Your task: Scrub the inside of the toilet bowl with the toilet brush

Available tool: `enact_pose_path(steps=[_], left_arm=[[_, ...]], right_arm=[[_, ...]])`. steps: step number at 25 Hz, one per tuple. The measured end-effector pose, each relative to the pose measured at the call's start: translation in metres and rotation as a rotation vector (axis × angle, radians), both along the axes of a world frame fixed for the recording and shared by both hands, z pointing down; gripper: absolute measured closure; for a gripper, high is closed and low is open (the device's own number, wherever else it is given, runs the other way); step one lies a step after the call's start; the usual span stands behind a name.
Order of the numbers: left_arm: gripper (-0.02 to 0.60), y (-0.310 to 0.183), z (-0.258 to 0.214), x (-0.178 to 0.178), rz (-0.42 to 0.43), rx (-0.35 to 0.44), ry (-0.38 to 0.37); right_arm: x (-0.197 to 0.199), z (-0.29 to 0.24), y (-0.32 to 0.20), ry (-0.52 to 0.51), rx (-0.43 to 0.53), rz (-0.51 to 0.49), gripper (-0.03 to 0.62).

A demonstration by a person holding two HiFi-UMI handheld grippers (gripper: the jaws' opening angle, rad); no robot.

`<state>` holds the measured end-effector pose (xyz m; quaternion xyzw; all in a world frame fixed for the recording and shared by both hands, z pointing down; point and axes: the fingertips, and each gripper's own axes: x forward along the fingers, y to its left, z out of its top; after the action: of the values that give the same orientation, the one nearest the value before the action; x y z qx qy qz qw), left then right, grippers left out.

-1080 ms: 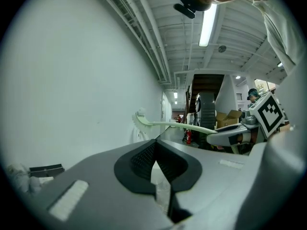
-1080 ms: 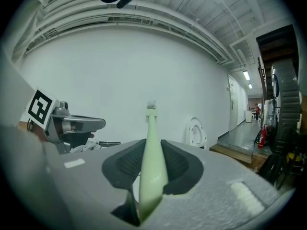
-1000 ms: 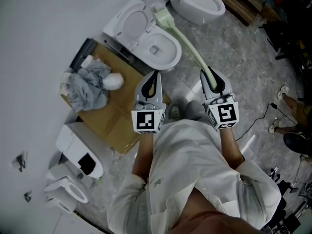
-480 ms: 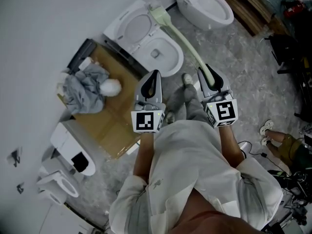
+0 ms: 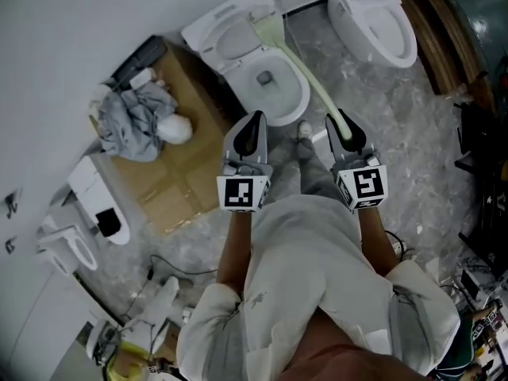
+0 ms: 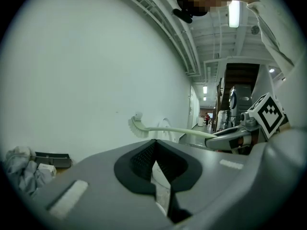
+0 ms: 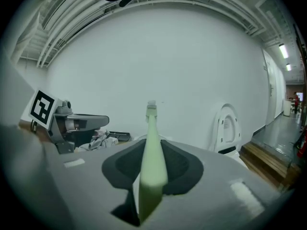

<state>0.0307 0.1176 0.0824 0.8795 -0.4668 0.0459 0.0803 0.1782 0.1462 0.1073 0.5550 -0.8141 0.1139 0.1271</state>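
Note:
A white toilet point(image 5: 274, 94) stands ahead with its lid point(image 5: 230, 34) up and the bowl open. My right gripper point(image 5: 339, 124) is shut on the handle of a pale green toilet brush point(image 5: 305, 74). The brush head point(image 5: 266, 26) hangs over the far rim by the raised lid, above the bowl. In the right gripper view the handle point(image 7: 152, 152) runs out between the jaws to the bristles point(image 7: 151, 107). My left gripper point(image 5: 254, 121) is shut and holds nothing, level with the right one and short of the bowl. The left gripper view shows the brush point(image 6: 139, 126) crossing in front.
A second toilet point(image 5: 377, 14) stands at the upper right beside wooden planks point(image 5: 444, 30). Left of the toilet lies flattened cardboard point(image 5: 178, 173) with a grey cloth point(image 5: 143, 121) and a white ball point(image 5: 176, 129). More toilet parts point(image 5: 99, 213) sit at the left. Cables trail on the floor.
The person has stepped toward the toilet, so it now lies closer in front of both grippers. The brush head has come over the bowl's far rim. Both grippers keep their grip and pose.

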Motion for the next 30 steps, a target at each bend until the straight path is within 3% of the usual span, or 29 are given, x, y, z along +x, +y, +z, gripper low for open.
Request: enact_pose_path(steps=[7,15,25,30], left_arm=[[0.565,-0.036,0.033,0.012,-0.131,-0.042,-0.014],[0.565,-0.058,0.084,0.010,-0.238,-0.144,-0.048],[0.565,-0.070,0.162,0.005,-0.297,-0.244,-0.078],[0.565,-0.068,0.198,0.004,-0.306,-0.275,-0.083]], right_arm=[[0.018,0.029,-0.050,-0.001,-0.060,-0.127,0.502],[0.029,0.086,-0.084,0.011,-0.167,-0.217,0.502],[0.029,0.166,-0.100,0.048,-0.280,-0.312,0.502],[0.028,0.212,-0.099,0.038,-0.356,-0.307,0.503]])
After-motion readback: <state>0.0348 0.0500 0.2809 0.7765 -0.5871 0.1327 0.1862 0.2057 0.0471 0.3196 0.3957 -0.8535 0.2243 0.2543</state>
